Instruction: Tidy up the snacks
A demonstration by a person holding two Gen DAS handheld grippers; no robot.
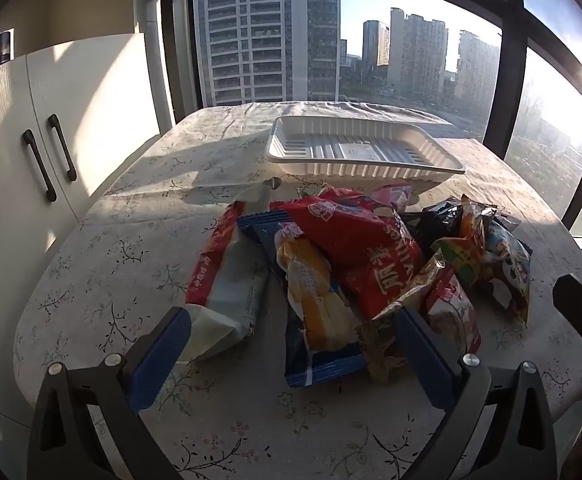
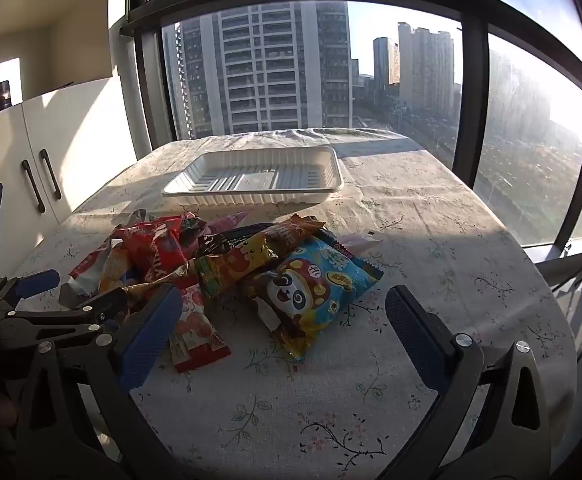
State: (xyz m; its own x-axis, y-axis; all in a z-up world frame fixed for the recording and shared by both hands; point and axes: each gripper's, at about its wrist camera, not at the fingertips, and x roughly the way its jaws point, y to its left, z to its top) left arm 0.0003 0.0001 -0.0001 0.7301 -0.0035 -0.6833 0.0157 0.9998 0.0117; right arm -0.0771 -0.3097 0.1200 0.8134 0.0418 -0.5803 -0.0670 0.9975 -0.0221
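Two tongs, the left tongs (image 1: 291,344) and the right tongs (image 2: 283,320), are hovering with jaws fully apart, gripping nothing, both tilting downward over the near edge of the snack pile (image 1: 355,264). The pile is lying mid-surface (image 2: 431,216), with the empty white tray (image 2: 259,178) sitting just beyond it. The packets are likely handling as light, crinkly and slippery; the panda packet (image 2: 311,300), lying flat at the right, is probably best pinched at a crimped seam.
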